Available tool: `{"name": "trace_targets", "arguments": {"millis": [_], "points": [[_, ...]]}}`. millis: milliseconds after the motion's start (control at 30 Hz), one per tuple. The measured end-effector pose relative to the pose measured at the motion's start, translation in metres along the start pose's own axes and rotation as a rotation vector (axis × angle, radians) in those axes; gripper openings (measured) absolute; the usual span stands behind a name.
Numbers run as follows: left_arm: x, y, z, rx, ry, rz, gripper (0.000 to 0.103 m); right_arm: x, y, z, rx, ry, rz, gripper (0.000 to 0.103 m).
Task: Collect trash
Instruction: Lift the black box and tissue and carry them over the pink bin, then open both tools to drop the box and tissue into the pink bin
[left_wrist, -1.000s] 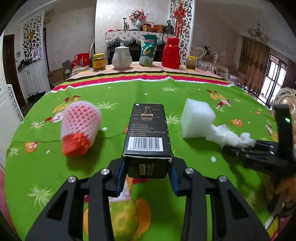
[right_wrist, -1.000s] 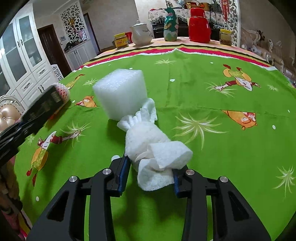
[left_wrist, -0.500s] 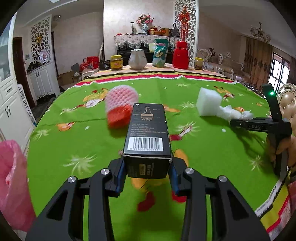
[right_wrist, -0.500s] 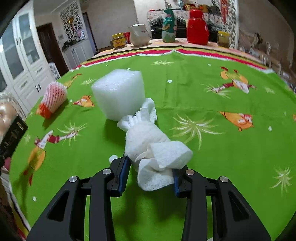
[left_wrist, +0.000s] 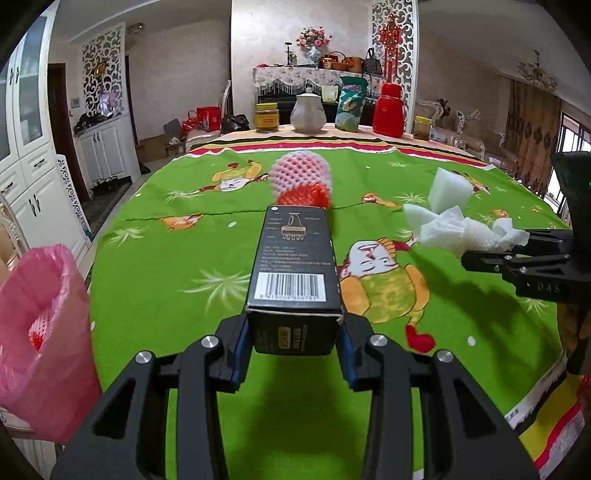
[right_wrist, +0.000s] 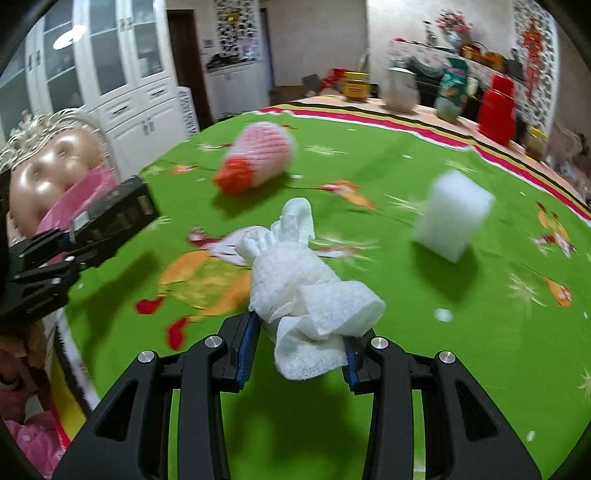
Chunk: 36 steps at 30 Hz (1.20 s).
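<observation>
My left gripper (left_wrist: 293, 354) is shut on a black carton with a barcode (left_wrist: 295, 273) and holds it above the green tablecloth; the carton also shows in the right wrist view (right_wrist: 118, 214). My right gripper (right_wrist: 297, 350) is shut on a crumpled white paper towel (right_wrist: 295, 273), also lifted off the table; it shows at the right of the left wrist view (left_wrist: 461, 230). A pink and red foam fruit net (left_wrist: 301, 181) and a white foam block (left_wrist: 450, 190) lie on the table. A pink trash bag (left_wrist: 40, 332) hangs open at the table's left edge.
A jar (left_wrist: 266, 117), a white teapot (left_wrist: 307, 110), a snack bag (left_wrist: 351, 105) and a red flask (left_wrist: 389, 110) stand along the far edge. A chair back (right_wrist: 55, 158) stands at the left of the right wrist view. White cabinets (left_wrist: 33, 177) line the left wall.
Both grippers have pulled back toward the near left of the table with their loads. The pink bag has come into the left wrist view. The towel has left the foam block's side.
</observation>
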<state>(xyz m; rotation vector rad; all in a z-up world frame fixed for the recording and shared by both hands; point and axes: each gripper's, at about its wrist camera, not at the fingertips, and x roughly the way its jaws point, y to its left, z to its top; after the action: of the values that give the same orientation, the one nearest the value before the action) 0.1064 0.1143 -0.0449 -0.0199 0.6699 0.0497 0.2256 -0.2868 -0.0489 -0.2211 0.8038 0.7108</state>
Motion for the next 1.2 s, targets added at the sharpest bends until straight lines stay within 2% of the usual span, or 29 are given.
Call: {"name": "trace_targets", "arguments": {"millis": [300,733,900,1033,1200], "points": [[-0.013,0.03,-0.008,-0.025,-0.008,0.059,0.038,0.007,0.048,0.013,-0.058,0.005,0.051,0.036],[-0.051,0.089,-0.021,-0.093,-0.074,0.147,0.038,0.031,0.127,0.039,-0.178,0.001,0.139,0.036],[-0.075,0.126,-0.025,-0.143,-0.116,0.193,0.038,0.042,0.164,0.056,-0.202,-0.014,0.192,0.036],[-0.095,0.168,-0.03,-0.212,-0.151,0.269,0.038,0.048,0.195,0.074,-0.226,-0.044,0.244,0.036],[-0.107,0.213,-0.038,-0.262,-0.142,0.353,0.038,0.058,0.237,0.098,-0.267,-0.078,0.304,0.036]]}}
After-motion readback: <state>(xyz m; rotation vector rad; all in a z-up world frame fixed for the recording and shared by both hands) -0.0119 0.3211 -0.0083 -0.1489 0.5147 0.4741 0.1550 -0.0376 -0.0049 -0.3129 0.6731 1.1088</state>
